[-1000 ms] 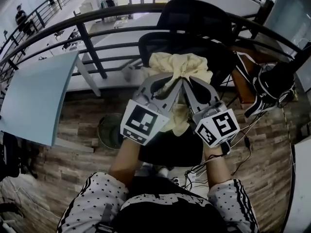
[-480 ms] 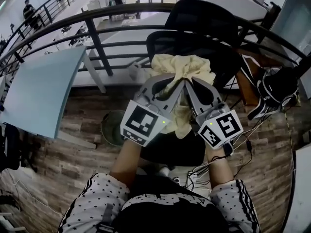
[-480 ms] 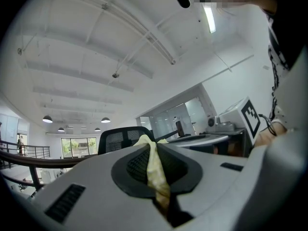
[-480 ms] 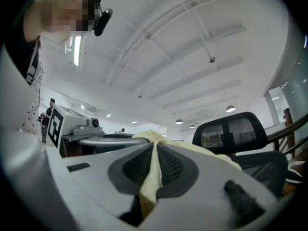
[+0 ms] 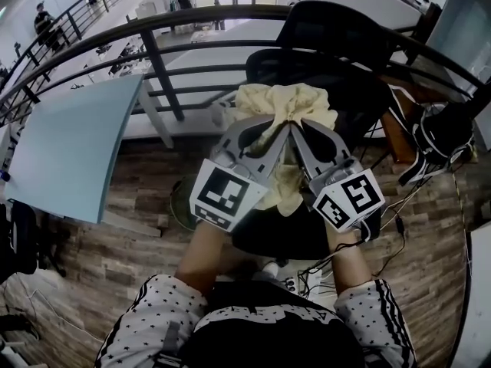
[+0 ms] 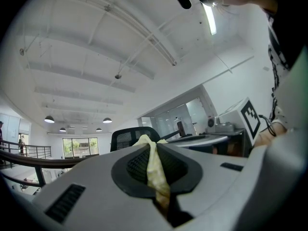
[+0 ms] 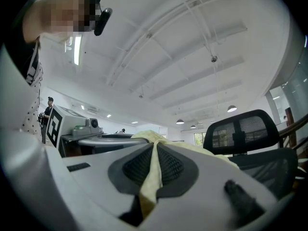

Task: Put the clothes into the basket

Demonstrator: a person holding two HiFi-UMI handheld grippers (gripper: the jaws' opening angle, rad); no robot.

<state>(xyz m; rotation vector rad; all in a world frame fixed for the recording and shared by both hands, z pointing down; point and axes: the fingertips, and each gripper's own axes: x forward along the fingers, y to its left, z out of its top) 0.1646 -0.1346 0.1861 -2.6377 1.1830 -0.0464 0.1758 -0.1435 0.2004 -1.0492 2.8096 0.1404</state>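
The cloth (image 5: 285,102) hung between the two grippers, pinched in the jaws of the left gripper (image 5: 278,127) and of the right gripper (image 5: 298,127). The two stood side by side with their tips close together. Just behind the cloth stood a chair (image 5: 337,44), and behind the chair ran a railing (image 5: 184,21). A tabletop (image 5: 69,152) lay well apart to the left. On the floor (image 5: 115,251), below and left of the left gripper, sat the basket (image 5: 178,199), partly hidden by that gripper.

Dotted sleeves (image 5: 149,309), grey left gripper (image 5: 278,131), right gripper (image 5: 298,131)
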